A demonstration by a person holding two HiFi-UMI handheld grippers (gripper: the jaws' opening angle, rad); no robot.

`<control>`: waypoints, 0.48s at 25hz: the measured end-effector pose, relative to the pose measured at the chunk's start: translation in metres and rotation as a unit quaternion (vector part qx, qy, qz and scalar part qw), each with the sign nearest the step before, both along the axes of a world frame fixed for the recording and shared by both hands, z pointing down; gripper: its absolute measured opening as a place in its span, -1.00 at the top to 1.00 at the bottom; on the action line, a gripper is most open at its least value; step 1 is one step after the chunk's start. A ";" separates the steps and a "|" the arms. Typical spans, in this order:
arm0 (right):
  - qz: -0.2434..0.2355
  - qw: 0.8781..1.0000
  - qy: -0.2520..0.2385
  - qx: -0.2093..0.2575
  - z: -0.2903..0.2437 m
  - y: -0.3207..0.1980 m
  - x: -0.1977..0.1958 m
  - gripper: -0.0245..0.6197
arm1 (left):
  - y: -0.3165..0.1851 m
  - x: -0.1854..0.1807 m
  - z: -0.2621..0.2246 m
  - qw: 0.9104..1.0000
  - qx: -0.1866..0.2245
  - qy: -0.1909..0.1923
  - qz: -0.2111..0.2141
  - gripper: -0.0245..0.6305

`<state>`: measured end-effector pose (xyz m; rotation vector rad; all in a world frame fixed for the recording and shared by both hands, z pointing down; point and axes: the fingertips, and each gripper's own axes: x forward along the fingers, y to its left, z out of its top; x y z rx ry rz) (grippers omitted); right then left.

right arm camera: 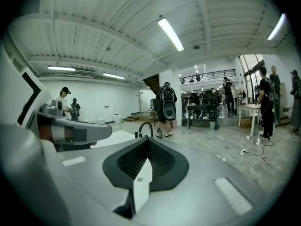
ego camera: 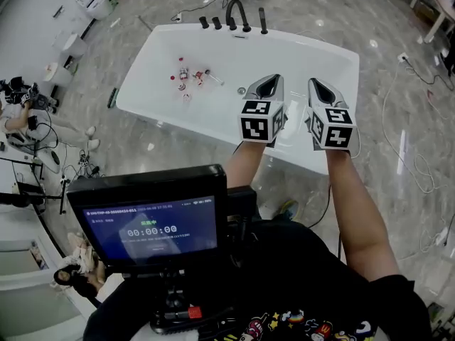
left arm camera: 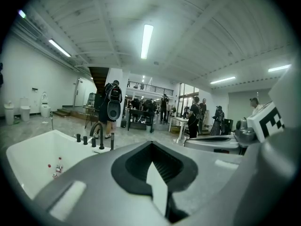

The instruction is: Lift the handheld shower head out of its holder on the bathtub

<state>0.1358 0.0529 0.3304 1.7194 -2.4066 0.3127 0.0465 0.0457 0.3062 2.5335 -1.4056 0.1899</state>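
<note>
Big open showroom-type hall. The floor [ego camera: 370, 20] is glossy grey marble-look tile, with a loose cable [right arm camera: 251, 153] lying on it. Walls [left arm camera: 28, 79] are plain white, and the ceiling [left arm camera: 197, 27] is white and ribbed, with long tube lights [left arm camera: 146, 40] switched on. White toilets [ego camera: 73, 45] line one wall. At the back there's a dark staircase [left arm camera: 98, 74], a railed mezzanine [right arm camera: 207, 74], and a white table [right arm camera: 249, 107] off to the side.

Monitor [ego camera: 146, 226] w/ timer, toilets [ego camera: 92, 6] on marble floor [ego camera: 384, 20]
</note>
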 end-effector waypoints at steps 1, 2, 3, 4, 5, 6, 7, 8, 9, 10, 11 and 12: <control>-0.001 1.000 -0.003 -0.004 0.005 -0.005 -0.001 0.84 | -0.003 -0.002 0.008 1.000 -0.009 -0.004 -0.001 0.92; -0.002 1.000 -0.006 -0.008 0.009 -0.010 -0.003 0.85 | -0.006 -0.006 0.015 1.000 -0.017 -0.008 0.000 0.92; -0.004 1.000 -0.007 -0.011 0.012 -0.016 -0.008 0.84 | -0.011 -0.010 0.019 1.000 -0.022 -0.011 0.000 0.92; -0.005 1.000 -0.007 -0.012 0.014 -0.023 -0.012 0.84 | -0.018 -0.014 0.022 1.000 -0.024 -0.012 0.001 0.92; -0.003 1.000 -0.007 -0.012 0.016 -0.033 -0.016 0.84 | -0.028 -0.019 0.023 1.000 -0.025 -0.012 0.002 0.92; 0.000 1.000 -0.008 -0.012 0.018 -0.043 -0.020 0.84 | -0.039 -0.024 0.026 1.000 -0.025 -0.012 0.003 0.92; 0.004 1.000 -0.010 -0.013 0.021 -0.054 -0.025 0.84 | -0.051 -0.029 0.029 1.000 -0.026 -0.012 0.005 0.92; 0.008 1.000 -0.012 -0.014 0.024 -0.065 -0.031 0.84 | -0.064 -0.035 0.032 1.000 -0.027 -0.012 0.008 0.92; 0.010 1.000 -0.011 -0.016 0.027 -0.077 -0.038 0.84 | -0.078 -0.039 0.035 0.999 -0.028 -0.011 0.013 0.92; 0.013 1.000 -0.009 -0.018 0.030 -0.090 -0.044 0.84 | -0.094 -0.044 0.037 0.999 -0.030 -0.009 0.019 0.92; 0.018 1.000 -0.006 -0.020 0.032 -0.105 -0.050 0.84 | -0.112 -0.048 0.039 0.999 -0.032 -0.007 0.026 0.92; 0.025 0.999 -0.005 -0.023 0.033 -0.121 -0.055 0.84 | -0.130 -0.053 0.040 0.999 -0.034 -0.004 0.033 0.92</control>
